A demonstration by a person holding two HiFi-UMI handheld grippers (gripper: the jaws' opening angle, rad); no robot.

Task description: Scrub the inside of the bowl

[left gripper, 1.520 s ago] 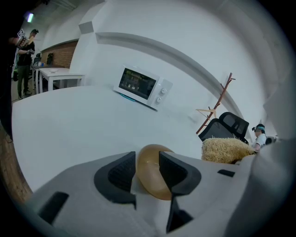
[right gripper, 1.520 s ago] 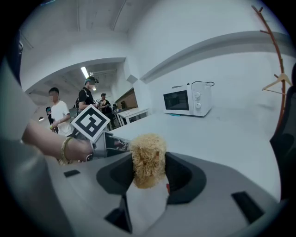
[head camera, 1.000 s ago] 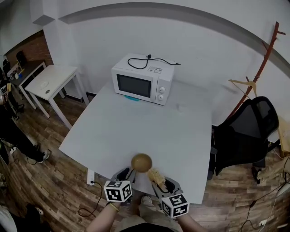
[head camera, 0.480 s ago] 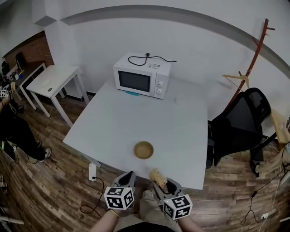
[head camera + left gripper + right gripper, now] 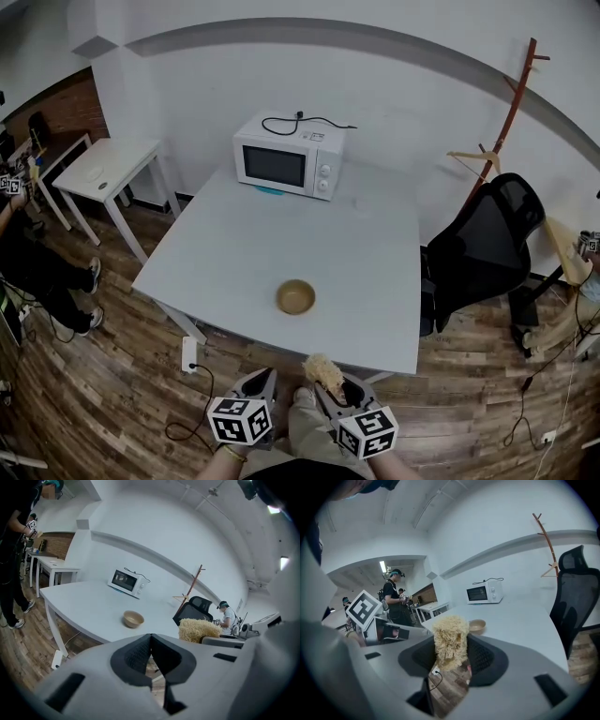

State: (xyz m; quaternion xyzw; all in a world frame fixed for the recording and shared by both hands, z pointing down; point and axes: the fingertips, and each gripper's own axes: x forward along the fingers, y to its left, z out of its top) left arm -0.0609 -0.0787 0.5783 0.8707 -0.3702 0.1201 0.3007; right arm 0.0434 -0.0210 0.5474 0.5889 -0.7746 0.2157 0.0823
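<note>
Bowl (image 5: 295, 296) mouth-up on table (image 5: 253, 248), scrubber (image 5: 322, 369) poking forward from right gripper (image 5: 336, 386) jaws

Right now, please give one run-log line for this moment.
left gripper: shut, empty | right gripper: shut on scrubber | bowl: upright on table, untouched

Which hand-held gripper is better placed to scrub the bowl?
Right: the right hand-held gripper is shut on the scrubber; the left hand-held gripper is shut, empty. The bowl lies ahead of both.
</note>
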